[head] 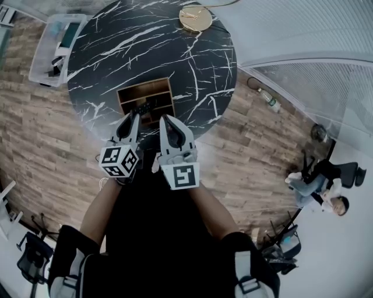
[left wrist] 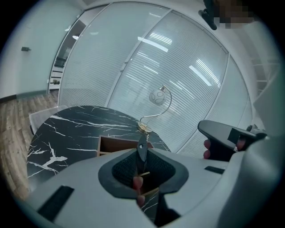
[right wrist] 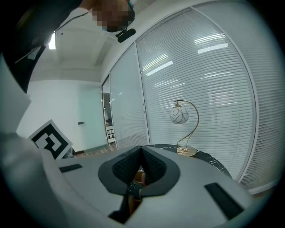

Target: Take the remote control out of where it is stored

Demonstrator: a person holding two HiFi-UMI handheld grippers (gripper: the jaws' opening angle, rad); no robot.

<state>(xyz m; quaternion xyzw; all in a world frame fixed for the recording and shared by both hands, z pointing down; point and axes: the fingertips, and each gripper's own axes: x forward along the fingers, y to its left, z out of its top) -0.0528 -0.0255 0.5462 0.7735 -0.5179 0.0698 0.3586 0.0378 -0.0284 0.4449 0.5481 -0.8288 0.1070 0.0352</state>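
Observation:
A wooden compartment box (head: 148, 88) stands near the front edge of the round black marble table (head: 145, 46). At its front, a slim dark remote control (head: 142, 109) sticks out just beyond my left gripper (head: 130, 119). In the left gripper view the remote control (left wrist: 141, 151) stands edge-on between the pads, with my left gripper (left wrist: 141, 156) shut on it above the box (left wrist: 116, 143). My right gripper (head: 171, 125) is close beside the left one. Its jaws (right wrist: 141, 149) meet at the tips with nothing between them. Below them the remote's buttons (right wrist: 130, 188) show through the gap.
A gold-footed lamp (head: 195, 17) with a white globe (right wrist: 179, 115) stands at the table's far edge. A clear plastic bin (head: 55, 49) sits on the wooden floor at the left. A glass wall with blinds runs at the right, with a bottle (head: 269, 100) at its foot. A seated person (head: 317, 186) is beyond it.

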